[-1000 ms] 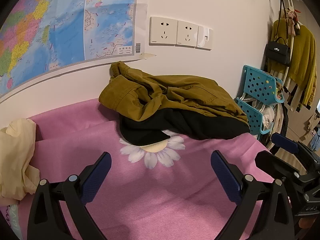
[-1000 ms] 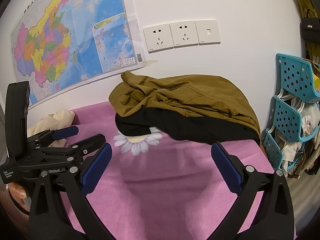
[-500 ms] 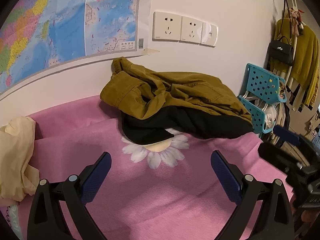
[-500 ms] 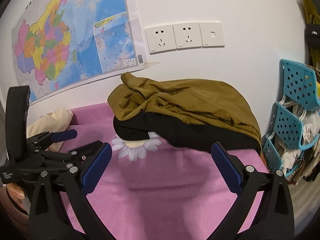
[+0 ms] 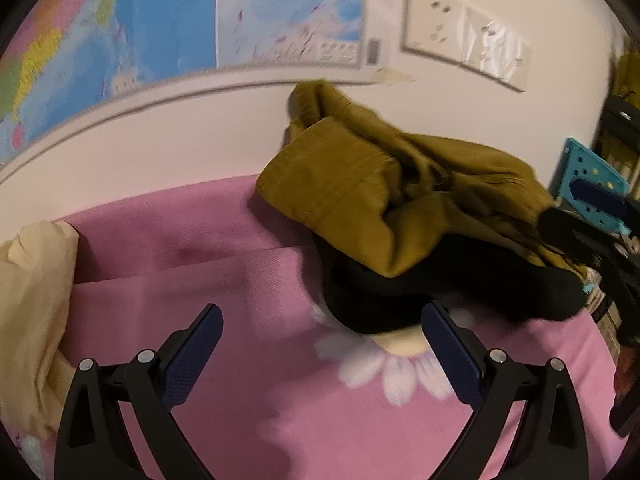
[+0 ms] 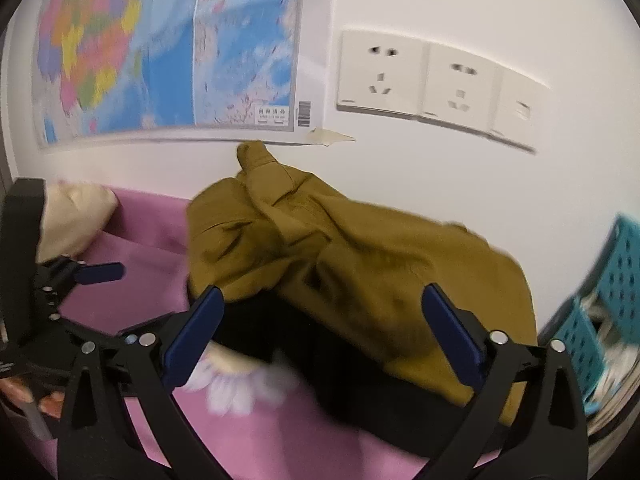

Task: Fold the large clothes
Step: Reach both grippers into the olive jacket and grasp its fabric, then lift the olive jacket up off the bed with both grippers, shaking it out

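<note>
Olive jacket [image 6: 360, 264] atop black garment [image 5: 440, 280], map [image 6: 180, 48] and sockets [image 6: 432, 80] behind

A colourful wall map [image 6: 168, 52] hangs on the white wall at far left, a strip of peeling tape [image 6: 330, 136] at its lower right corner. Right of it sit white wall sockets [image 6: 436, 84]. Teal perforated baskets [image 6: 608, 300] stand at far right, stuffed with items too blurred to identify.
</note>
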A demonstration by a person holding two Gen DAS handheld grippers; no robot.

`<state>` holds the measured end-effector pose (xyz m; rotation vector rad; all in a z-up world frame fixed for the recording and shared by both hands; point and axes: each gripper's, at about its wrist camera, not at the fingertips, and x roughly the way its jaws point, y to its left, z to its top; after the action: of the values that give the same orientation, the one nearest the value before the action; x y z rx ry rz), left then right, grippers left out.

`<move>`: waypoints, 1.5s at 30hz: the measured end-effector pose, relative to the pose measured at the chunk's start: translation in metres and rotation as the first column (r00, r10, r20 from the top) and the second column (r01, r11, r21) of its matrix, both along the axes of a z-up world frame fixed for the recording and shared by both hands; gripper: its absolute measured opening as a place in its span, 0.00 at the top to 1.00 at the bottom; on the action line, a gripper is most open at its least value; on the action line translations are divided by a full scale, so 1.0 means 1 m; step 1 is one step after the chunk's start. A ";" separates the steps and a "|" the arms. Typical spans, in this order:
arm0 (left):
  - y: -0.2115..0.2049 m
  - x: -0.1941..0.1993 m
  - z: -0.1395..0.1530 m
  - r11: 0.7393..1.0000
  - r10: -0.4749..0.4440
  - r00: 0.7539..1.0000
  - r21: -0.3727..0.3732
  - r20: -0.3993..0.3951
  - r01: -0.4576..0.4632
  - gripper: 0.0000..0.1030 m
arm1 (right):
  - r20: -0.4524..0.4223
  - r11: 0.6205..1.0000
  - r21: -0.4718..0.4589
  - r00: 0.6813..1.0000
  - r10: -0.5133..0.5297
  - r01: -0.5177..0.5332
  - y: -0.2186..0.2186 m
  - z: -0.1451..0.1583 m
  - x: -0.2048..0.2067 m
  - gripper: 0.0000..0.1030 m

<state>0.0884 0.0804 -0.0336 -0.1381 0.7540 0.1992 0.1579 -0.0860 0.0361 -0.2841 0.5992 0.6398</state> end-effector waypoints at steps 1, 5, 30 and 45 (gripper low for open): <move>0.005 0.004 -0.002 1.000 0.007 1.000 -0.013 -0.005 -0.007 0.07 | 0.012 1.000 -0.019 1.000 0.007 -0.007 0.007 -0.001 0.008 0.07; 0.018 0.022 -0.011 0.998 0.024 1.000 -0.062 -0.015 -0.025 0.07 | 0.015 0.995 -0.094 0.999 0.039 -0.038 0.040 -0.011 0.044 0.12; 0.068 0.049 -0.020 0.993 0.030 1.000 -0.112 -0.009 -0.031 0.06 | -0.010 0.973 -0.125 0.981 0.193 -0.193 0.018 0.011 0.077 0.21; 0.065 0.031 -0.010 0.985 -0.052 0.991 -0.158 0.127 0.072 0.07 | 0.147 0.980 0.195 0.989 0.000 -0.029 -0.096 0.125 0.060 0.95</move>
<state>0.1193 0.1457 -0.0436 -0.2785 0.6508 0.0686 0.2178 -0.1821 0.1615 -0.1488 0.3896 0.6804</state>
